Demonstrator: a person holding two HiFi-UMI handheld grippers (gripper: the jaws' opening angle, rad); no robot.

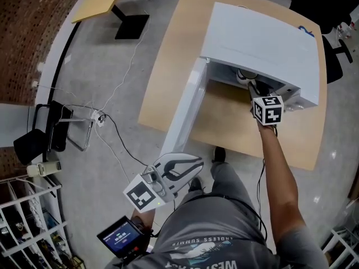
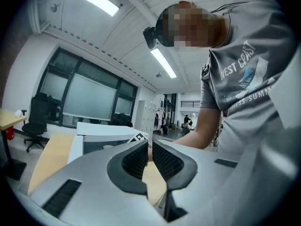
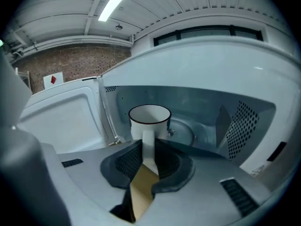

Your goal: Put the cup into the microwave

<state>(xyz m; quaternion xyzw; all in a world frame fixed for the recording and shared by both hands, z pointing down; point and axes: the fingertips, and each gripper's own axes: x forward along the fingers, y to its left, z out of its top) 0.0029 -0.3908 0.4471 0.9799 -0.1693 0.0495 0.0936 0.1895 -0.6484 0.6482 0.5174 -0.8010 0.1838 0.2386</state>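
Observation:
The white microwave (image 1: 263, 43) stands on a wooden table (image 1: 168, 77) with its door (image 1: 188, 108) swung open to the left. My right gripper (image 1: 253, 88) reaches into the opening, shut on the handle of a white cup with a dark rim (image 3: 149, 121). The cup (image 1: 247, 75) hangs upright just inside the cavity, in front of the turntable (image 3: 186, 134). My left gripper (image 1: 199, 162) is held low near the person's waist, off the table's front edge, its jaws together with nothing between them. In the left gripper view the microwave (image 2: 108, 135) shows beyond the jaws.
The open door juts out past the table's front left. On the floor at the left lie cables and a power strip (image 1: 96, 116), beside a black chair (image 1: 42, 133). A white rack (image 1: 28, 223) stands at the lower left, an office chair (image 1: 325, 4) behind the table.

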